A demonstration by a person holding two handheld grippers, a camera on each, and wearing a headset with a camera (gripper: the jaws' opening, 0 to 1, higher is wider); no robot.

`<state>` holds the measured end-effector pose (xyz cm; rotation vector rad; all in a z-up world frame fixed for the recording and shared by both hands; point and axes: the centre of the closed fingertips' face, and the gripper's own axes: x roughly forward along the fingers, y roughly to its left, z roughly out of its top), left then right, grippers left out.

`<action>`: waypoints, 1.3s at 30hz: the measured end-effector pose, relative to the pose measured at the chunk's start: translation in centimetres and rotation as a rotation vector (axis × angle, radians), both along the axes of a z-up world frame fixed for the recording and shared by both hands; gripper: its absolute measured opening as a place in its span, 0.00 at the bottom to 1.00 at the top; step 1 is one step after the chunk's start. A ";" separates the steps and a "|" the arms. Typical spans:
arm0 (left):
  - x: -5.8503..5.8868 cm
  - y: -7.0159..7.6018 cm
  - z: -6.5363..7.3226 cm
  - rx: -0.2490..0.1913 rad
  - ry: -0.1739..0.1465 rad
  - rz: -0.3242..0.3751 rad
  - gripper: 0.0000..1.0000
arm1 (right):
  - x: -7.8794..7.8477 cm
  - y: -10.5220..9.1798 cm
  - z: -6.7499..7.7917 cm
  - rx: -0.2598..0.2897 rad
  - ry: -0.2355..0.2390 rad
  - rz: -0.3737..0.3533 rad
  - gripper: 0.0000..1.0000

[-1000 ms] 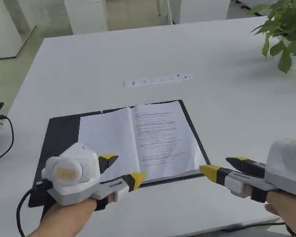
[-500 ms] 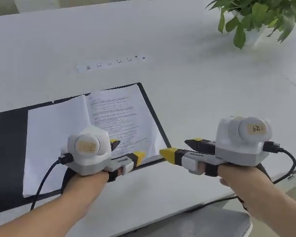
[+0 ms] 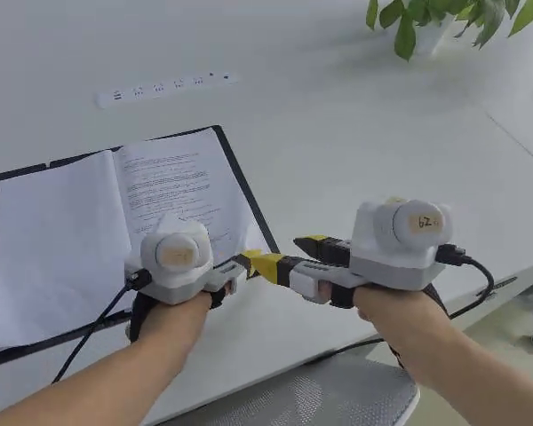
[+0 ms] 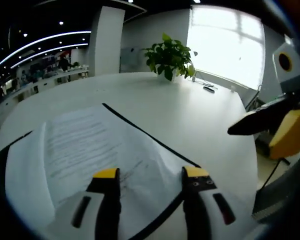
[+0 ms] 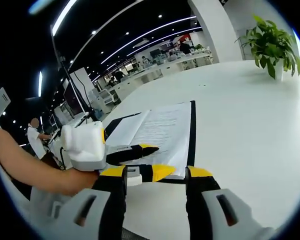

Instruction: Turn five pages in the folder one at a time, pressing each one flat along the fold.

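Note:
The black folder (image 3: 240,186) lies open on the white table, a blank white page (image 3: 58,231) on its left side and a printed page (image 3: 173,182) on its right. My left gripper (image 3: 233,266) hovers open over the printed page's near right corner (image 4: 160,170), holding nothing. Just to its right, off the folder's edge, my right gripper (image 3: 290,254) is open and empty, pointing left at the left gripper (image 5: 155,160). In the right gripper view its jaws (image 5: 157,172) frame the folder (image 5: 192,130). The right gripper (image 4: 270,125) enters the left gripper view from the right.
A white power strip (image 3: 164,86) lies beyond the folder. A potted plant (image 3: 435,18) stands at the far right. The table's near edge (image 3: 275,355) runs under my hands, with a grey chair seat (image 3: 338,395) below it. Cables trail from both grippers.
The head camera has swung, shifting the folder left. My two grippers have come closer together at the folder's near right corner. The pages lie as before.

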<state>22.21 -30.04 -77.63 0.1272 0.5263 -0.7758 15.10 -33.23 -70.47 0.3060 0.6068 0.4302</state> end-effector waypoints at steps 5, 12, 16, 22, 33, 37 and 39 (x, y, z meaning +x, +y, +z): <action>-0.2 0.0 -0.3 0.027 -0.043 -0.009 0.45 | 0.0 -0.2 -0.2 0.005 0.004 -0.007 0.45; -0.2 0.3 -0.3 0.008 -0.071 -0.031 0.44 | -0.1 -0.1 -0.6 0.013 0.016 0.002 0.44; -0.1 0.4 -0.4 0.010 -0.090 -0.034 0.42 | -0.2 0.1 -0.6 0.019 0.016 0.007 0.44; -0.2 0.5 -0.3 -0.001 -0.114 -0.035 0.35 | -0.4 0.1 -0.7 0.021 0.021 0.009 0.44; 0.2 1.0 -0.4 -0.018 -0.101 -0.022 0.21 | -0.5 0.2 -0.9 0.024 0.029 0.018 0.44; 0.3 1.2 -0.4 -0.008 -0.106 -0.020 0.16 | -0.4 0.2 -1.0 0.025 0.032 0.020 0.44; 0.4 1.2 -0.4 -0.015 -0.095 -0.008 0.15 | -0.3 0.2 -1.1 0.024 0.036 0.020 0.44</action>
